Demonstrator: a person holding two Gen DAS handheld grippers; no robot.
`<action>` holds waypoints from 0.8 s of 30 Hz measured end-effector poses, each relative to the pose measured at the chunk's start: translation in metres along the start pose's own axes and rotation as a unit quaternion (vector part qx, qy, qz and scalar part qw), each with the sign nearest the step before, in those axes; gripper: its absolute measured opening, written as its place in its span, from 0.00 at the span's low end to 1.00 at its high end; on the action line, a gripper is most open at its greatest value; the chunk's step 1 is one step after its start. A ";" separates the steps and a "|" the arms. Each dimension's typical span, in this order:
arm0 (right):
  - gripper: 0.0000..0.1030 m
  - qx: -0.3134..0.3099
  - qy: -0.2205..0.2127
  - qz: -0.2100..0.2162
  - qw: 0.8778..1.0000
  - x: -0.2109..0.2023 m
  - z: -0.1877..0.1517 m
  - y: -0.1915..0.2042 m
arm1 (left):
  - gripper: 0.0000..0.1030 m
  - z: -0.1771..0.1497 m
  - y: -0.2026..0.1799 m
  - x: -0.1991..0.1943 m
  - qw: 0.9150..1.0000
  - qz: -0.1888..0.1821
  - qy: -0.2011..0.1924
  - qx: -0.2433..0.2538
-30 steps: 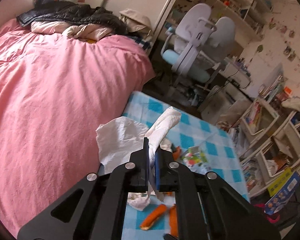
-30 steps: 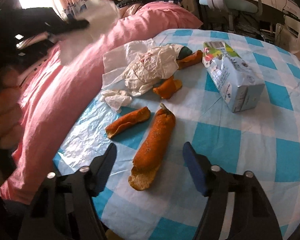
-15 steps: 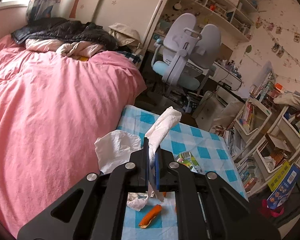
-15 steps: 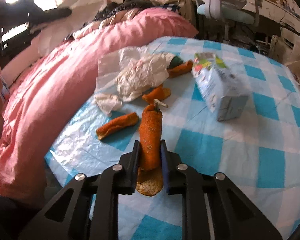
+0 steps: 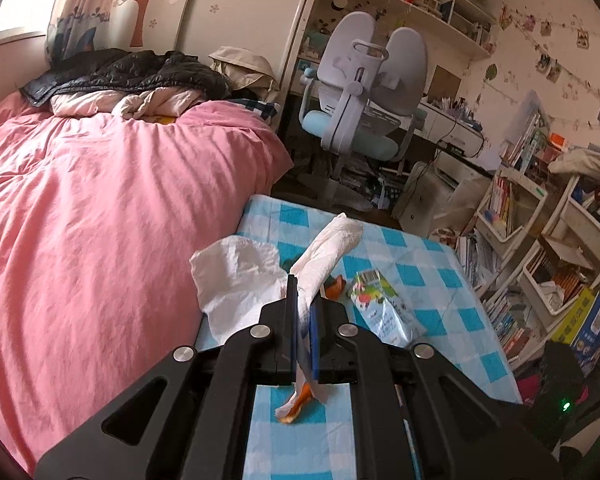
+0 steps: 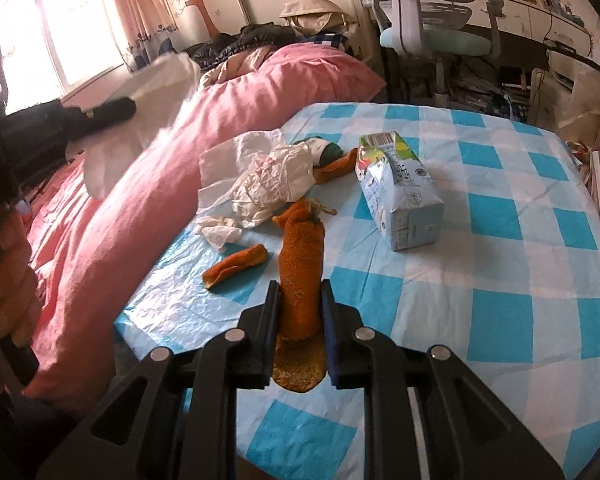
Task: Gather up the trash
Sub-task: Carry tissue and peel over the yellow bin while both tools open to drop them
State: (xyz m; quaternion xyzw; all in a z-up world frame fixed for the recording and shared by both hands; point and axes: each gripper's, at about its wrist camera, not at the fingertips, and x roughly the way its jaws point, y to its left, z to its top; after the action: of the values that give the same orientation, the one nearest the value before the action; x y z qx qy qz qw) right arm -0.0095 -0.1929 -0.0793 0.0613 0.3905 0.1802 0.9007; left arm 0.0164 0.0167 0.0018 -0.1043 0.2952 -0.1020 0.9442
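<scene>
I have 2 pieces in hand: my left gripper [image 5: 304, 300] is clamped on a white tissue [image 5: 328, 248], my right gripper [image 6: 300, 312] on a long orange peel [image 6: 302, 268]. On the table [image 6: 500, 280] remain 1 carton [image 6: 400, 196], crumpled paper [image 6: 276, 184] and smaller peels [image 6: 236, 266]. I see no bin. The bed [image 5: 100, 200] crowds the table's left edge; its right half is clear.

Daylight pours from the window [image 6: 56, 36] at ten o'clock of my right camera, blown out to white glare, tinting the whole frame warm. My left view is cooler and evenly lit, with soft shadows along the folds of the bed [image 5: 100, 208]. Both fisheye frames bend hard at the rims, with black corners. A tissue [image 6: 140, 120] at nine o'clock is smeared by blur.
</scene>
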 end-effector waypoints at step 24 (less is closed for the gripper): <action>0.20 -0.002 -0.032 0.020 0.999 -0.060 -0.052 0.018 | 0.05 -0.060 -0.032 -0.057 0.998 0.013 0.005 0.053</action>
State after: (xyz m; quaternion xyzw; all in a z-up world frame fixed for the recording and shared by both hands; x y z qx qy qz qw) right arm -0.0897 -0.2006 -0.0693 0.0727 0.3600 0.1971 0.9090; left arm -0.0683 -0.0078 -0.0074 -0.0494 0.2952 -0.1059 0.9483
